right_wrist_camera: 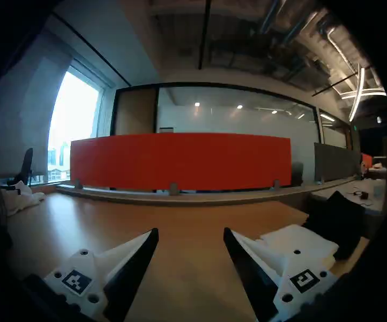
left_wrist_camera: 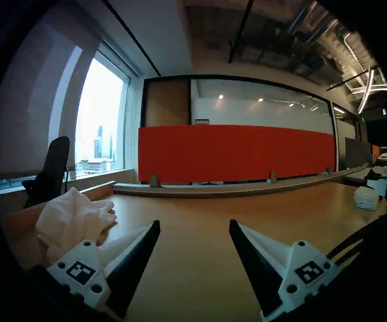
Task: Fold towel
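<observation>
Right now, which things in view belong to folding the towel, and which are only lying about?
For the job:
crumpled white towel, not yet folded
left gripper, fingers open
right gripper, fingers open
folded white towels, probably already done

Lying about:
office chair
red divider
black object beside the folded white towels

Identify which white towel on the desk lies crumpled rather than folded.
The crumpled towel beside the left tool: a loose heap, whereas the folded towel far to the right is a neat stack.
</observation>
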